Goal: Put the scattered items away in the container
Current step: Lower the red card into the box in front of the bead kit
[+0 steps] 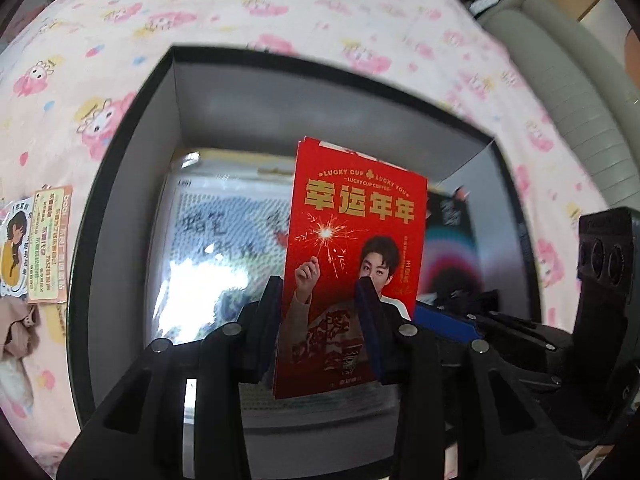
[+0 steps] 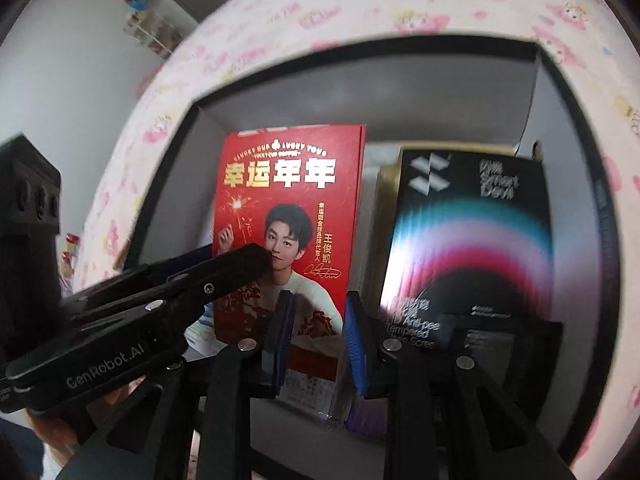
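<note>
Left tongs [image 1: 324, 300] are clamped on a red card [image 1: 352, 248], held upright at the centre of the left view, above the open black box [image 1: 120, 152] that sits on the pink patterned bed [image 1: 280, 4]. In the right view the same red card [image 2: 288, 208] stands mid-frame with the left tongs [image 2: 256, 256] reaching in from the lower left. Right tongs [image 2: 318, 336] are parted a moderate gap and grip nothing; the card's lower part shows through that gap, contact unclear.

Already in the box: a clear plastic sleeve [image 1: 212, 240] with printed sheets at centre left, and a dark screen-protector packet [image 2: 468, 240] at right of the right view.

Still outside the box: two small stickers or tags [image 1: 48, 244] at the left edge of the left view, plus a beige item [image 1: 16, 328] below them. Judged past halfway; the red card is not yet released.
</note>
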